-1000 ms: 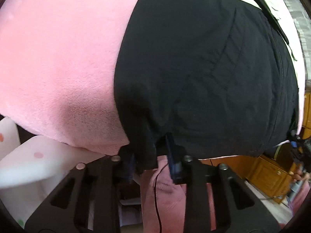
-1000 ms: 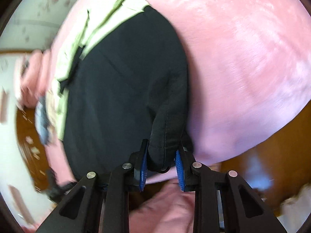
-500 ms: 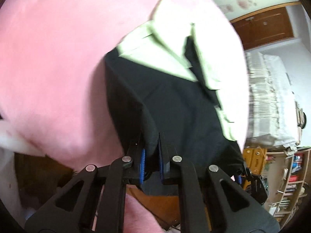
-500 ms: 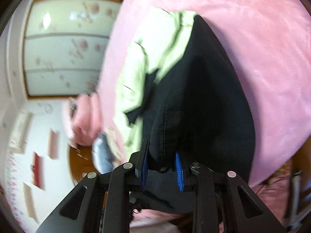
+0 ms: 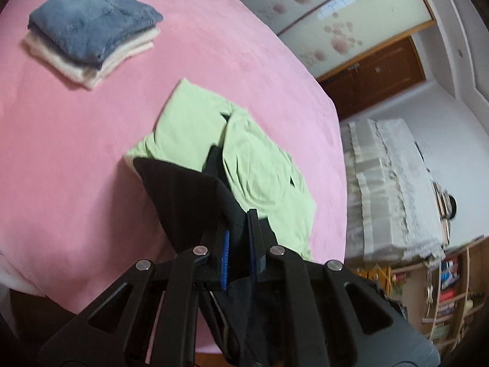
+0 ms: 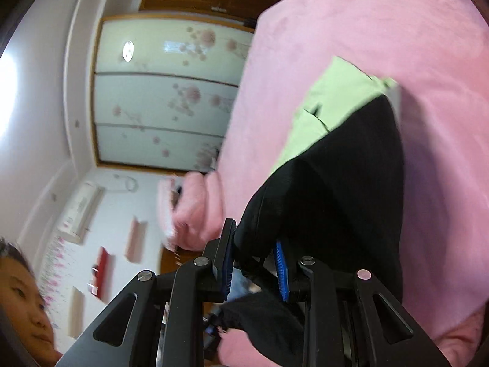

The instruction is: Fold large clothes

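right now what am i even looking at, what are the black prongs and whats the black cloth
The prongs are two hand-held grippers, one in each of a person's hands, each with a camera looking along its fingers. So one picture is the left gripper's view, the other the right gripper's. Both are clamped on a black garment, lifting an edge of it off a pink bed. The left one's jaws have just been closing on it. A green garment lies on the bed under and beyond the black one. Further off sits a folded pile, jeans on top.
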